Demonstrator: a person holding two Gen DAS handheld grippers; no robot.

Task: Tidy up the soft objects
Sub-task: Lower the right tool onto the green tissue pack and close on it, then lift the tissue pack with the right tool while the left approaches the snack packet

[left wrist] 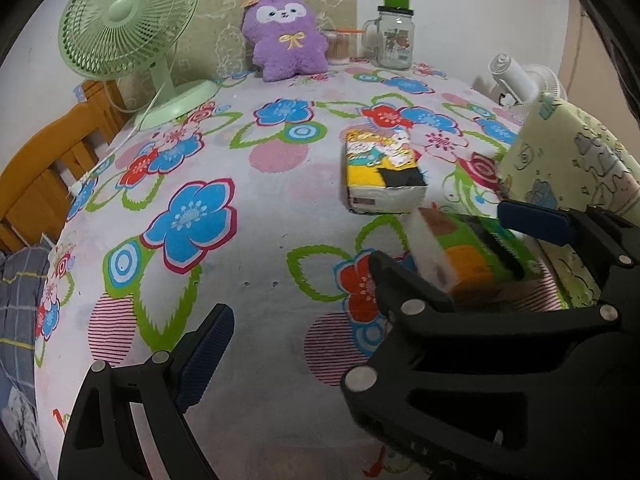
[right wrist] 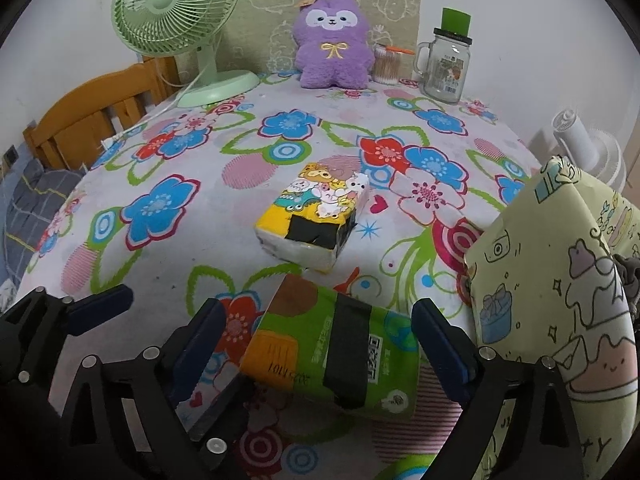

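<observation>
Both grippers tilt down over the table (right wrist: 168,248), right gripper (right wrist: 316,344) spread wide astride a green pack (right wrist: 332,356), untouching; left gripper (left wrist: 304,312) open, its right finger hidden

Little can be read here. The green tissue pack (right wrist: 336,356), at about six o'clock in the right wrist view, carries a row of printed digits on its orange corner at its own seven o'clock; they look like a date or batch code seen upside down, too unclear to give exactly. Toward its four o'clock sits a square QR code with small characters beside it, too small to read. The glass mug jar (right wrist: 444,68), at one o'clock, bears a picture label with a barcode at its lower edge, its lettering unreadable. The pale yellow printed bag (right wrist: 560,320), at three o'clock, shows loose hand-drawn letters near the bottom edge, seemingly "T Y".
</observation>
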